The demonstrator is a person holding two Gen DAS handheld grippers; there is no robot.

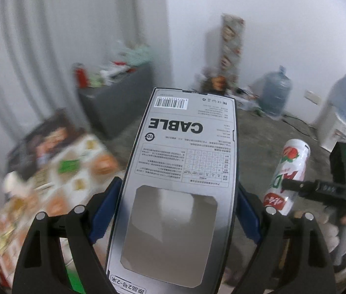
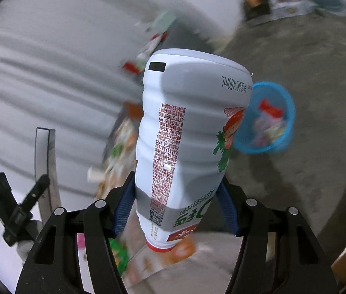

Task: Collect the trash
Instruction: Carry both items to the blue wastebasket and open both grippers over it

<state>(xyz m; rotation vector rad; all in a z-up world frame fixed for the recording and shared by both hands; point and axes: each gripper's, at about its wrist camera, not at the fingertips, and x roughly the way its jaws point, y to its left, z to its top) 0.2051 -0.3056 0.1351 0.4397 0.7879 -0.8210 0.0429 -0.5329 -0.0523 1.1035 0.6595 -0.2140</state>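
Landmark = the cable box, grey w/ "CABLE" printed upside down, a barcode at its far end and a cut-out window near the camera.

Left of the box: a table w/ a food-print cover, blurred, a white cup-like thing at its left edge. Behind-left of the box, a grey cabinet w/ blurry packets and a red bottle on top.

The box itself sits clamped in the left gripper, blue pads pressed on both long edges, box held up off the table and pointing away from camera.

Behind-right of the box: a water jug on the concrete floor, farther right a dispenser by the wall.

Right of the box & close: a white drink bottle (strawberry print, "450mL", red cap end toward the wrist) gripped in the right gripper, fingers closed on its lower body. From the right wrist cam the bottle points out over the floor; past it, on the floor, is a blue bin w/ wrappers inside. Bottle is in the air, apart from the bin.
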